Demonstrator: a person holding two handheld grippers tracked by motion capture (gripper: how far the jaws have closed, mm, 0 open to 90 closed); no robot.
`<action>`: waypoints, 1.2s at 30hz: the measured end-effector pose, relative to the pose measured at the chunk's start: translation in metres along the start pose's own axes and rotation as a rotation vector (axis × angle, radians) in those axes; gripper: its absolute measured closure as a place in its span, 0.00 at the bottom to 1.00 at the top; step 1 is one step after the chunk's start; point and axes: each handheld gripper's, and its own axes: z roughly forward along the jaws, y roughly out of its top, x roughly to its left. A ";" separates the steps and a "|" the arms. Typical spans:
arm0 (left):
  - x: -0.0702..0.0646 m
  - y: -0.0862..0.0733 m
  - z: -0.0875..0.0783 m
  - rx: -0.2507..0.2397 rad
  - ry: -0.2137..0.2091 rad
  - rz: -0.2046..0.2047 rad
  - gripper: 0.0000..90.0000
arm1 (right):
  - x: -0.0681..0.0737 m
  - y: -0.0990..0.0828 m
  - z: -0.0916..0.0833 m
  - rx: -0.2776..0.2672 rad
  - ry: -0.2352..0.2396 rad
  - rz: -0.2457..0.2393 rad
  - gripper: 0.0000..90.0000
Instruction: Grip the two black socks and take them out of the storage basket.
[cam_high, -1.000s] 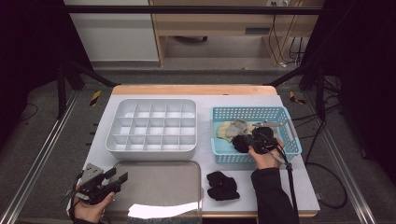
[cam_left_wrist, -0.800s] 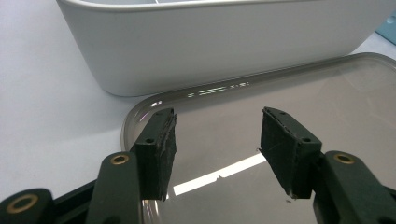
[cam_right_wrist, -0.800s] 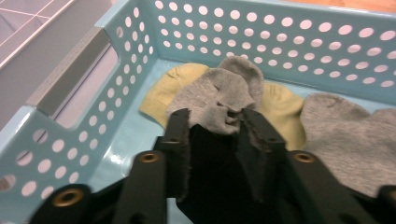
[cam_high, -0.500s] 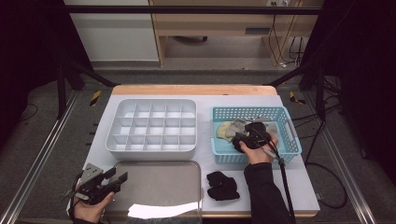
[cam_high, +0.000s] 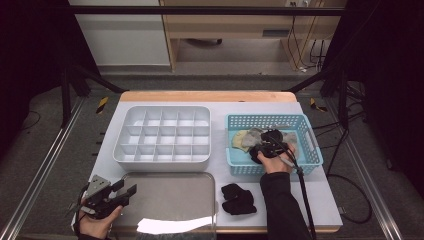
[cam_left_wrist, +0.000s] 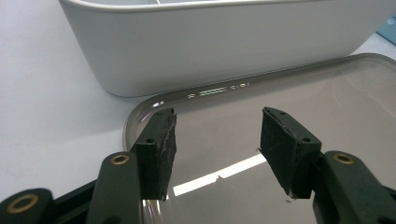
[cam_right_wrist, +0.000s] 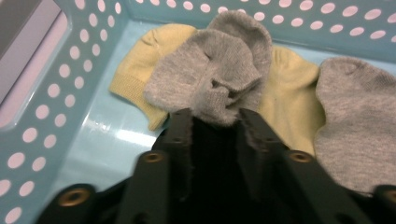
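My right gripper (cam_high: 262, 150) is down inside the blue basket (cam_high: 312, 150) at the right of the desk (cam_high: 310, 200). Its jaws have just been closing, and in the right gripper view they pinch a bunched fold of the grey sock (cam_right_wrist: 219, 70) between the pads. That sock lies on top of a yellow sock (cam_right_wrist: 289, 98), with a second grey sock (cam_right_wrist: 355, 121) off to the right, all on the basket floor. High view shows the same socks as a pale pile at the basket's left half, touching my gripper.

My left gripper (cam_high: 112, 192) is at the near left corner of the desk, jaws spread wide with nothing between them, hovering over the corner of the metal tray (cam_left_wrist: 327, 93). The white divided organizer (cam_high: 162, 135) sits just behind the tray, nearly touching its rim. A black sock pair (cam_high: 238, 198) lies on the desk just right of the tray, in front of the basket.
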 end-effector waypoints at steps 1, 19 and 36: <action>0.000 0.000 0.000 -0.001 0.000 0.000 0.49 | 0.000 0.000 0.000 0.000 0.000 0.000 0.84; 0.001 0.000 -0.001 -0.004 0.002 -0.002 0.49 | -0.003 0.000 -0.031 -0.196 0.050 0.004 0.99; 0.001 0.000 -0.001 -0.008 -0.001 -0.005 0.49 | 0.001 -0.002 -0.010 -0.120 0.075 -0.047 0.78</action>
